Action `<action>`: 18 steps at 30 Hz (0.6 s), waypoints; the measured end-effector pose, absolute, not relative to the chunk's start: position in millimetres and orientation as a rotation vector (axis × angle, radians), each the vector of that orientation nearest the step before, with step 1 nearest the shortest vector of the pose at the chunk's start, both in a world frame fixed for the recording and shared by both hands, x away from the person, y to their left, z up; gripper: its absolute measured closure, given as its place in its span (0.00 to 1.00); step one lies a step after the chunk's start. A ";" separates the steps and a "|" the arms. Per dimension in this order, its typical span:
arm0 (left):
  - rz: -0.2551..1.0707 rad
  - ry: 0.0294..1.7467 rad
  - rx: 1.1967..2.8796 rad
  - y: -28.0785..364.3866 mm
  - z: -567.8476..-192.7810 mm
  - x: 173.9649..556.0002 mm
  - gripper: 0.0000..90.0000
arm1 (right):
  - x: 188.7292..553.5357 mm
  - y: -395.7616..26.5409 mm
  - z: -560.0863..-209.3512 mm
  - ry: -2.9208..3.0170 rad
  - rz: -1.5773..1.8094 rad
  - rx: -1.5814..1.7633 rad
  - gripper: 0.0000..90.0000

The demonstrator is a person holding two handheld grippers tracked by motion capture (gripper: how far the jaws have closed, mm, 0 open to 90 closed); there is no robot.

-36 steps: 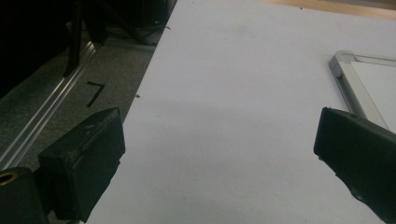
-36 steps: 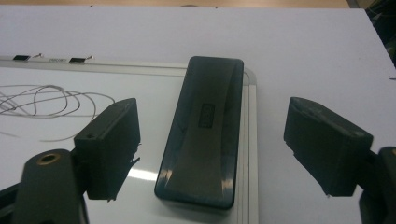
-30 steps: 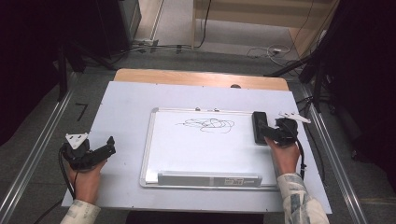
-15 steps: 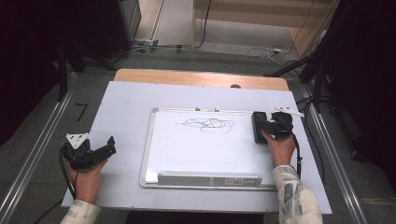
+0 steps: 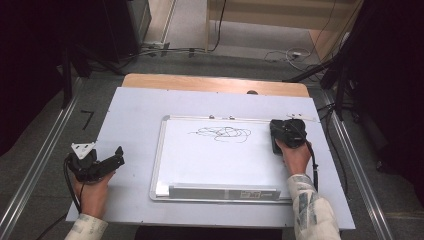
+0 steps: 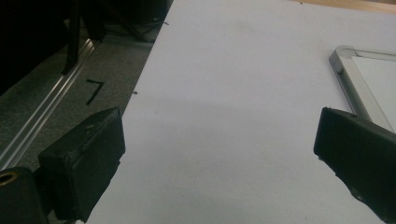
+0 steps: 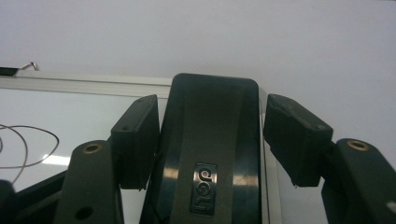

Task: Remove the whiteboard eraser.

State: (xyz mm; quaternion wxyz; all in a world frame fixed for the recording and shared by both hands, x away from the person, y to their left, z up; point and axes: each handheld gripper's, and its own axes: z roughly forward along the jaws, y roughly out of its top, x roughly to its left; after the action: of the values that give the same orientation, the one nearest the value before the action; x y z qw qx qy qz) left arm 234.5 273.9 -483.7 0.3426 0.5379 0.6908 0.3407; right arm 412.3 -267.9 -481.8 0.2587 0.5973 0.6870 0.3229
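Note:
A whiteboard (image 5: 220, 162) with a black scribble (image 5: 220, 133) lies on the pale table. A black eraser (image 7: 210, 112) rests on the board's right edge (image 5: 274, 142). My right gripper (image 5: 283, 131) reaches over it from the near side, and its jaws have just been closing with the eraser between them (image 7: 211, 140). One pad (image 7: 137, 140) sits against the eraser's side; the other pad (image 7: 294, 135) stands a sliver off it. At the table's left, my left gripper (image 5: 118, 156) rests low over bare table, open with nothing between its fingers (image 6: 219, 144).
The board's metal frame corner (image 6: 343, 56) lies to the right of the left gripper. A long tray (image 5: 222, 191) runs along the board's near edge. A wooden strip (image 5: 215, 84) borders the table's far side. Cables (image 5: 280, 54) trail on the floor beyond.
The right gripper has moved a little left onto the eraser and its jaws have narrowed around it. The left gripper has stayed put.

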 end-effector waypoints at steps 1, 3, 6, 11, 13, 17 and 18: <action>0.886 1.797 1.397 273.9 -483.7 234.5 0.02 | 412.8 -267.7 -482.5 1.863 0.874 1.618 0.39; 0.884 1.797 1.396 274.0 -483.6 234.3 0.02 | 413.7 -266.9 -483.5 1.867 0.875 1.620 0.40; 0.886 1.798 1.397 274.0 -483.7 234.3 0.02 | 414.9 -267.7 -485.1 1.871 0.879 1.636 0.40; 0.882 1.801 1.403 274.0 -484.2 234.9 0.02 | 416.4 -267.6 -487.8 1.883 0.873 1.650 0.39; 0.882 1.802 1.403 274.1 -484.2 234.8 0.02 | 416.8 -267.5 -488.3 1.882 0.871 1.657 0.39; 0.879 1.803 1.401 274.5 -484.3 234.7 0.02 | 418.2 -269.3 -490.1 1.887 0.887 1.697 0.37; 0.877 1.804 1.402 274.5 -484.5 234.8 0.02 | 418.2 -269.3 -490.1 1.887 0.887 1.697 0.37</action>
State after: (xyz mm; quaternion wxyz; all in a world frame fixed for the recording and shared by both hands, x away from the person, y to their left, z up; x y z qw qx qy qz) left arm 234.8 274.5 -484.5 0.3402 0.5388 0.6932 0.3369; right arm 418.2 -269.3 -490.1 0.2248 0.6152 0.6839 0.3214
